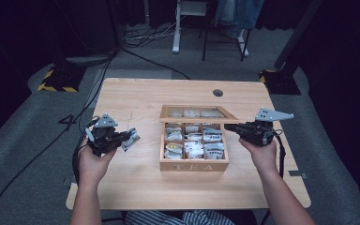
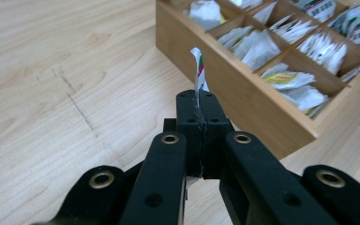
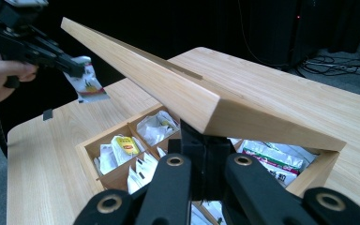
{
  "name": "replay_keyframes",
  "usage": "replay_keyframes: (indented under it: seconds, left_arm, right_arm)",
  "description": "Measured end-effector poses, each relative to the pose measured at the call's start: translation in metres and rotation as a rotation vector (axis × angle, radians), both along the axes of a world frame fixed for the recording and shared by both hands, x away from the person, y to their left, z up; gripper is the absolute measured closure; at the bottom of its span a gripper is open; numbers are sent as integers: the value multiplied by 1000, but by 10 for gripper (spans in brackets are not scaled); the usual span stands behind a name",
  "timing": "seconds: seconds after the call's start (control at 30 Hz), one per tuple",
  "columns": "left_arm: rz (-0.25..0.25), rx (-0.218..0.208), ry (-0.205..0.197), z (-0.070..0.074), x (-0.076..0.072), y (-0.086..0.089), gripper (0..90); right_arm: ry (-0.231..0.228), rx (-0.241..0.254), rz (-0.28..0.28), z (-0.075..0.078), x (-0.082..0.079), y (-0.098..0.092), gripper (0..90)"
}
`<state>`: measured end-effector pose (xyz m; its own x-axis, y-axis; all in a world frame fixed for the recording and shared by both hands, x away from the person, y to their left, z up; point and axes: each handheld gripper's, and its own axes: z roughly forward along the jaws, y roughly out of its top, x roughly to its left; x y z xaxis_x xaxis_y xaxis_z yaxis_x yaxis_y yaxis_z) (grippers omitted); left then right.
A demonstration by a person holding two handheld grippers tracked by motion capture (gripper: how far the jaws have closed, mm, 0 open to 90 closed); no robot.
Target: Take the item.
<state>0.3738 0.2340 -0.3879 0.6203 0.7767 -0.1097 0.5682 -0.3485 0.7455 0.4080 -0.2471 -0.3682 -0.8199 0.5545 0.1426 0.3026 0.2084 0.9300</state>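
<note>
Left gripper (image 1: 122, 139): jaws clamped on a tea bag (image 1: 131, 139), held above the bench (image 1: 136, 187) left of the tea box (image 1: 194, 165). Right gripper (image 1: 234, 127): jaws closed, propping the lid (image 1: 198, 114) open. Step in hand: bag extraction. Next, likely set the bag down clear of the box.

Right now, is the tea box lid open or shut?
Open: the lid is raised on the right gripper, uncovering tea bags.
</note>
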Motion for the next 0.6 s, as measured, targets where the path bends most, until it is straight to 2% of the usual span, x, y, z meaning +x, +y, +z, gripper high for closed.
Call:
replay_keyframes:
  seconds: [0.23, 0.43, 0.6]
  left_arm:
    - [24, -5, 46, -20, 13, 7, 892]
    - [38, -38, 93, -37, 22, 14, 892]
    - [55, -34, 116, -49, 27, 16, 892]
  right_arm:
    - [1, 2, 4, -1, 0, 0, 900]
    - [7, -5, 0, -2, 0, 0, 900]
    - [6, -8, -3, -2, 0, 0, 900]
